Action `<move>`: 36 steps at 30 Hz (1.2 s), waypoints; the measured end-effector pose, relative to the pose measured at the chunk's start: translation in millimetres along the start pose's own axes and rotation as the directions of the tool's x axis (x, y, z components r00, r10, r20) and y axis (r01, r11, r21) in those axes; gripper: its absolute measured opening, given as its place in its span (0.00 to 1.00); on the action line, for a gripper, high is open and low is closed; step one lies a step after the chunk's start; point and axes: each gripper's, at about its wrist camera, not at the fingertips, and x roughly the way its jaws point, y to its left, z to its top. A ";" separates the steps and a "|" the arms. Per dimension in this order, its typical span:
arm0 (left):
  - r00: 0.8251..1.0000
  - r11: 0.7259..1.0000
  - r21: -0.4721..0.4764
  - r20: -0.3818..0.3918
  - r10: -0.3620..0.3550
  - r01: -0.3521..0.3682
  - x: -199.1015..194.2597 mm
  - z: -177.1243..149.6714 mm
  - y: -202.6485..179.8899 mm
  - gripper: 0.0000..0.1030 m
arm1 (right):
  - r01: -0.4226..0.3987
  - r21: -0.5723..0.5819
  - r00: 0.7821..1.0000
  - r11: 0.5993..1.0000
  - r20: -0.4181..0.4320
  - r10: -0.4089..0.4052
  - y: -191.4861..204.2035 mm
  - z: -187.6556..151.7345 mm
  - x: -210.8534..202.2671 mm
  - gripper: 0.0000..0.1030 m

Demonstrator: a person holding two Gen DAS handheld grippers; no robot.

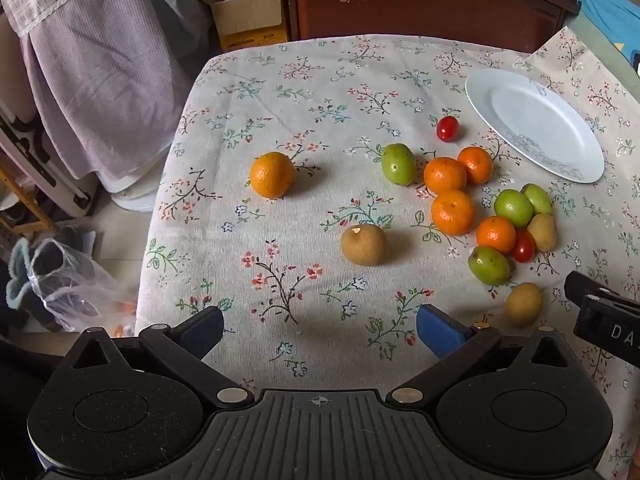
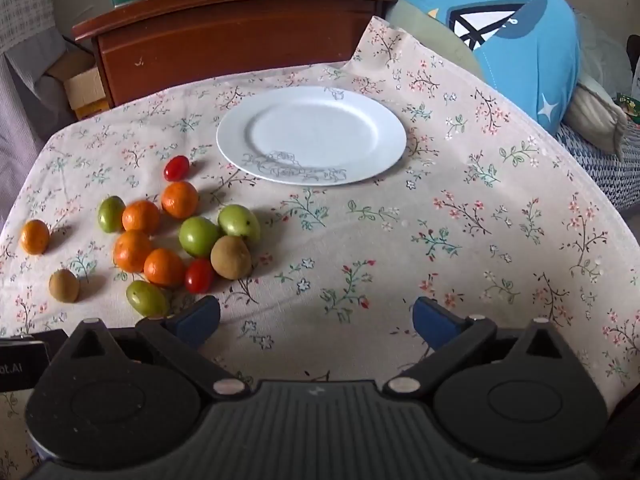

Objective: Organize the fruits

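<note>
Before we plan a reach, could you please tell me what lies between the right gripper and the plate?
Only bare flowered tablecloth lies between the right gripper and the plate, seen in the right wrist view.

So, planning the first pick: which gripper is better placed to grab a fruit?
Left, probably. The open left gripper faces the lone brown round fruit almost straight ahead; the open right gripper faces bare floral tablecloth, fruit off to its left.

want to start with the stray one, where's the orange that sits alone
In the left wrist view the lone orange sits left of the cluster on the tablecloth, its nearest neighbour a green fruit.
</note>
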 end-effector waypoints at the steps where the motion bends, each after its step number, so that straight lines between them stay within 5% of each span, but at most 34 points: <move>1: 1.000 1.000 -0.001 0.002 0.000 0.000 -1.0 0.2 0.8 1.00 | 0.005 -0.004 1.000 1.000 -0.021 -0.005 -0.3 -0.2 -0.8 0.99; 12: 1.000 1.000 0.001 0.009 0.006 -0.006 -8.2 -1.4 5.5 1.00 | 0.022 -0.026 0.990 0.999 -0.141 -0.025 14.4 -2.2 -3.7 0.99; 36: 1.000 1.000 0.007 0.022 0.016 -0.016 -11.9 -3.0 8.4 1.00 | 0.005 -0.021 0.992 1.000 -0.126 -0.008 22.8 -5.7 -18.9 0.99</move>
